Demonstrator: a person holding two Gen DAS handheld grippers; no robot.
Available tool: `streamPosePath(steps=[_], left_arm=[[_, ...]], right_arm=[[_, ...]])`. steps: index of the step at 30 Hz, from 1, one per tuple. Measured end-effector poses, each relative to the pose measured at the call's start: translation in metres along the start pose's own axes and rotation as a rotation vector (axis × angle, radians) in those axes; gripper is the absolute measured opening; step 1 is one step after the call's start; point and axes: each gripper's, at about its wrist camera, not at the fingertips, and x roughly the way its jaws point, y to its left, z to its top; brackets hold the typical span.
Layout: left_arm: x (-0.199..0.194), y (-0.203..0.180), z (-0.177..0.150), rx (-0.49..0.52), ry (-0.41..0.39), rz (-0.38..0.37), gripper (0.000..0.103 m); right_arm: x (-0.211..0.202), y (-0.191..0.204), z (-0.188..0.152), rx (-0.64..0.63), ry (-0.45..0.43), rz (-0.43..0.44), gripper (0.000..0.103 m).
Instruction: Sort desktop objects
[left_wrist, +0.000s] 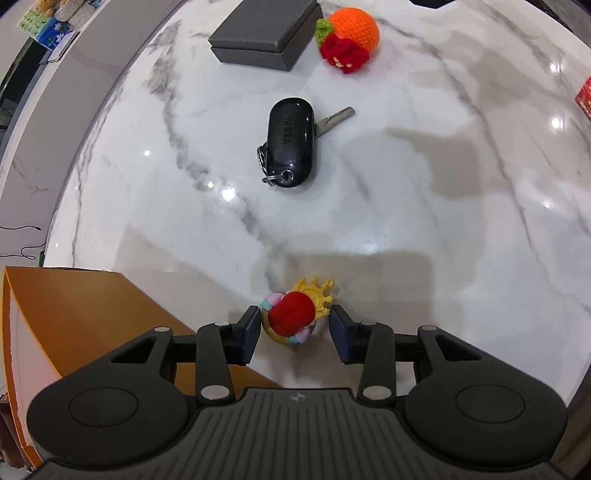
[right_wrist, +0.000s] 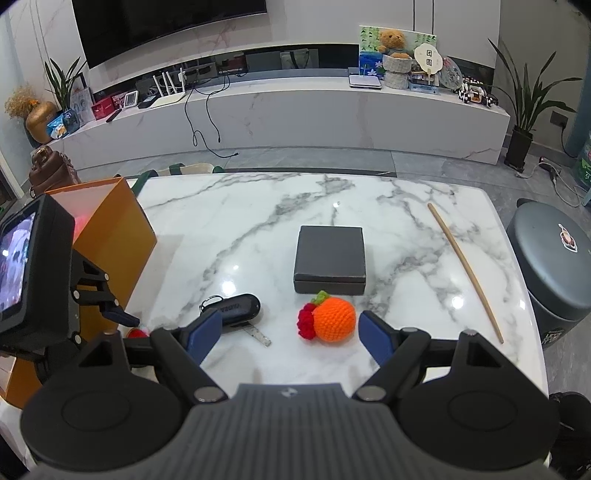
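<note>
Left tongs (left_wrist: 295, 314): pointed steeply down, part-closed, one pad on each side of small toy figurine (left_wrist: 290, 317) with red body and yellow crown. Standing on marble table (left_wrist: 406, 221), close to the near edge. Pads right at the toy's flanks; firm contact not confirmed from this angle, crown points masking the right-hand pad.

Right tongs (right_wrist: 288, 332): spread wide, empty, held above the table, clear of everything.

Step in hand, as judged: secure the figurine for sorting. Recommended:
- Close on the rounded red body, not on the thin crown spikes; likely to slip or twist otherwise.
- Keep the pads level with each other so the toy does not roll out.
- Lift straight up before travelling sideways.
- Mind orange box (left_wrist: 74, 325) just to the left, probably the destination; clear its wall before lowering.

Further out: black key fob (left_wrist: 291, 144) with key blade (left_wrist: 338, 117) beneath it, well apart from the figurine. Beyond: crochet orange (left_wrist: 347, 37) beside dark grey box (left_wrist: 264, 33). Wooden stick (right_wrist: 465, 273) on the far right side. All awaiting sorting.
</note>
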Motion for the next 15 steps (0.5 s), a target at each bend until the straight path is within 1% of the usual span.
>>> streamPosePath(steps=[4, 7, 10, 13, 15], left_arm=[[-0.001, 0.001, -0.002, -0.016, -0.005, -0.001, 0.047], [-0.001, 0.003, -0.003, -0.023, -0.007, -0.002, 0.047], [-0.001, 0.003, -0.002, -0.029, -0.013, -0.004, 0.047], [0.000, 0.003, -0.003, -0.032, -0.013, -0.006, 0.047], [0.000, 0.002, -0.003, -0.037, -0.014, -0.009, 0.047]], right_arm=[[0.013, -0.013, -0.001, 0.032, -0.003, -0.044, 0.082], [0.032, -0.023, -0.002, 0.072, 0.005, -0.072, 0.082], [0.050, -0.029, 0.001, 0.111, 0.014, -0.066, 0.082], [0.070, -0.032, 0.001, 0.142, 0.042, -0.056, 0.082], [0.083, -0.033, 0.000, 0.143, 0.072, -0.068, 0.082]])
